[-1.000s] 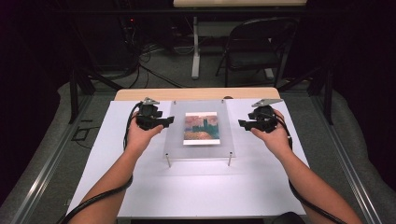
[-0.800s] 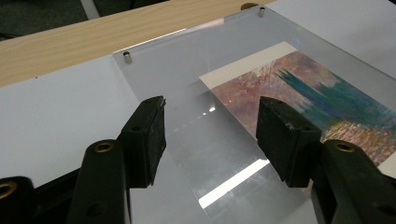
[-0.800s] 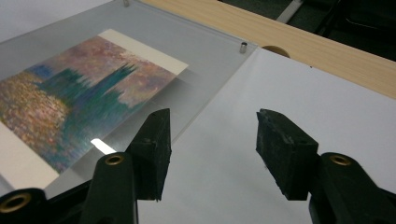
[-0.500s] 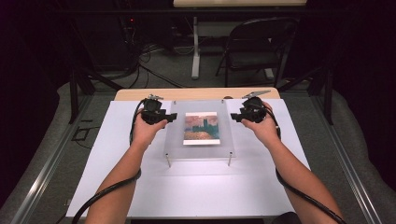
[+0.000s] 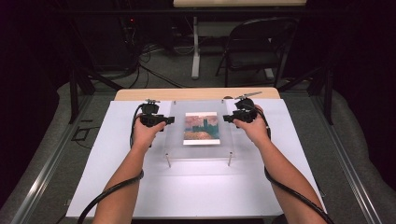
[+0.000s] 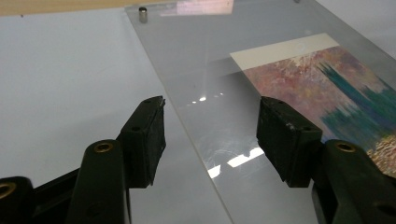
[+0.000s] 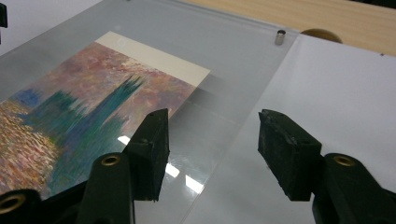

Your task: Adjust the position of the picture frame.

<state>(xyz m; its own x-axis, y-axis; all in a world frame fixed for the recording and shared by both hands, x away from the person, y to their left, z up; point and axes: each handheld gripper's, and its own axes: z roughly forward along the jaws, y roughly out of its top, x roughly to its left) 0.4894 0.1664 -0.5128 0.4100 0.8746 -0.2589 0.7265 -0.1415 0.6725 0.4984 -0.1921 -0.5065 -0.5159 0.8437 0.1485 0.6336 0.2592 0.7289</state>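
Observation:
A clear acrylic frame (image 5: 176, 140) lies flat on the white table, with a painted print (image 5: 201, 127) of blue towers and a pink sky inside it. My left gripper (image 5: 169, 120) hovers at the frame's left edge (image 6: 196, 140), open, its jaws astride that edge. At the right edge (image 7: 233, 140) my right gripper (image 5: 227, 118) stands open the same way, one jaw over the print (image 7: 79, 116) and one over the table. Neither holds anything. Small metal standoffs (image 6: 143, 14) (image 7: 280, 37) mark the far corners.
The white sheet (image 5: 116, 154) covers the table, with a wooden strip (image 5: 196, 94) along its far edge. Two standoff posts (image 5: 168, 160) show at the frame's near corners. A folding chair (image 5: 252, 51) and cables stand on the floor beyond.
Both grippers have moved inward and forward from the frame's sides, so that their open jaws now stand over its left and right edges.

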